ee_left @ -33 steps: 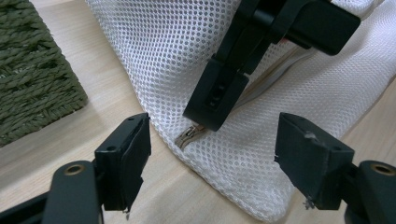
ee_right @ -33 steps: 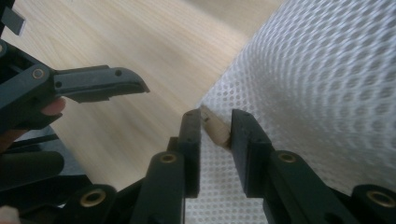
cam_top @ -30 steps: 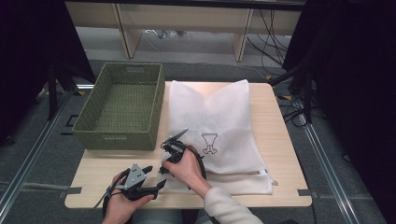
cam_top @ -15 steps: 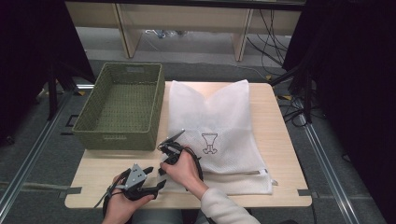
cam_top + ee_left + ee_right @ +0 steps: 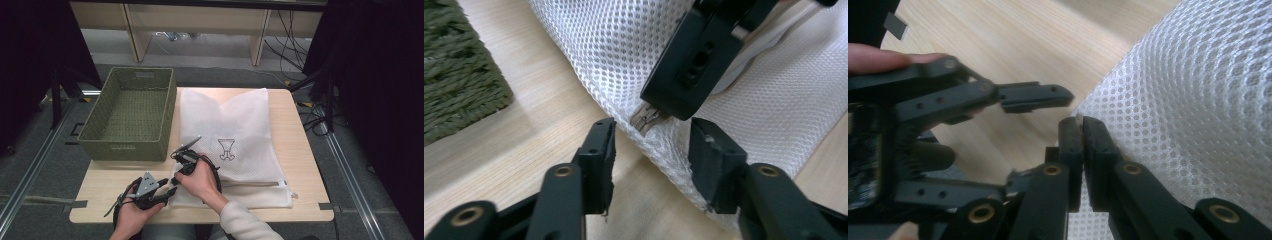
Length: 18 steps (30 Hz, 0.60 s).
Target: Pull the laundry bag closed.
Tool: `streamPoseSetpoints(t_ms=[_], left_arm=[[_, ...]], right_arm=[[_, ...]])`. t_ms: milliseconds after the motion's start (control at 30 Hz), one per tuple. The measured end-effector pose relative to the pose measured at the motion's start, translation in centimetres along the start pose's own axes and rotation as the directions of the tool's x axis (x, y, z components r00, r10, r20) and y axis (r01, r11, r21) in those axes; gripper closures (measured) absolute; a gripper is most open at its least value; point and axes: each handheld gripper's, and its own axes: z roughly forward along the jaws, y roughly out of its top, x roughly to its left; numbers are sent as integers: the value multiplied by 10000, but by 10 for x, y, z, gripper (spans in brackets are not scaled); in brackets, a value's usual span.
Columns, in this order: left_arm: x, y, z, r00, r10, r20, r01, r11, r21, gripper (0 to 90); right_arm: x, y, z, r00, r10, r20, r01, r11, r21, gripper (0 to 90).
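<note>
At the table's near edge, both tongs meet one white mesh bag [image 5: 240, 135].
Right gripper [image 5: 1083, 125] is pinched tight on the bag's left hem; left gripper [image 5: 651, 145] has just been narrowing, jaws half apart astride that hem. One black emblem, unreadable; one green basket [image 5: 130, 115] beside it.

One mesh bag, one basket, two grippers on one desk.

A single white mesh laundry bag [image 5: 235, 145] lies on the one wooden desk [image 5: 305, 165]; one green woven basket [image 5: 131, 114] sits just left of the bag. Two handheld grippers, the left gripper [image 5: 167, 185] and the right gripper [image 5: 176, 176], meet at the bag's near-left corner, each with two black jaws.
</note>
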Motion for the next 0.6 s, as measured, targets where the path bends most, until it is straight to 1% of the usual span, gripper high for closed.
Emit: streamPoseSetpoints(t_ms=[33, 67, 100, 133, 167, 200, 233, 267, 300, 333, 367, 433, 467, 500, 533, 567, 600], left_arm=[[-1, 0, 1, 9999, -149, 66, 150, 9999, -72, 558], [0, 1, 2, 9997, -205, 91, 205, 9998, -41, 567], [1, 2, 2, 9999, -34, 115, 33, 10000, 67, 579], [2, 2, 3, 9998, -174, 74, 173, 9998, 136, 587], [2, 3, 4, 9995, -244, 191, 241, 9996, 124, 603], [3, 4, 4, 9997, -136, 215, 134, 9998, 118, 621], [2, 5, 5, 9995, -237, 203, 234, 9996, 147, 643], [4, 7, 5, 9999, 66, 116, -69, 9996, 264, 660], [3, 8, 6, 9998, -110, 161, 107, 9998, 168, 691], [3, 9, 6, 9997, -185, 174, 181, 9997, 183, 712], [5, 11, 6, 9997, 0, 246, -6, 9997, 227, 751], [4, 13, 5, 9998, -113, 164, 109, 9996, 259, 801], [3, 13, 5, 9992, -319, 241, 313, 9992, 245, 821], [2, 15, 4, 9998, -188, 113, 187, 9998, 102, 830], [2, 15, 4, 9998, -188, 113, 187, 9998, 102, 836], [2, 17, 3, 9992, -329, 213, 330, 9994, -46, 841], [0, 17, 2, 9978, -644, 172, 645, 9979, -62, 842]], right_arm=[[-1, 0, -1, 9998, -185, -44, 184, 9997, -144, 882], [-3, 0, -1, 9992, -400, -54, 399, 9990, -200, 882], [-1, -1, -2, 9998, -202, -49, 201, 9997, -170, 882], [-2, -1, -2, 9992, -390, -27, 390, 9990, -211, 882], [-1, -1, -2, 9990, -445, -59, 443, 9988, -230, 882], [1, -1, -4, 9996, -253, -105, 251, 9995, -205, 882], [-1, -2, -3, 9987, -456, -223, 447, 9982, -403, 882], [-1, -1, -4, 9985, -486, -266, 473, 9979, -441, 882], [1, -1, -7, 9985, -545, -100, 541, 9979, -367, 882], [2, -2, -8, 9993, -370, -33, 368, 9987, -363, 882], [1, -2, -9, 9984, -572, -33, 570, 9976, -381, 882], [1, -3, -12, 9981, -619, -70, 615, 9971, -444, 883], [1, -3, -14, 9979, -639, -126, 631, 9966, -524, 883], [1, -4, -15, 9985, -547, -19, 545, 9975, -451, 883], [1, -4, -15, 9985, -547, -19, 545, 9975, -451, 883], [-1, -6, -18, 9976, -645, -264, 629, 9963, -584, 883], [-1, -7, -20, 9985, -550, -68, 545, 9969, -565, 883]])
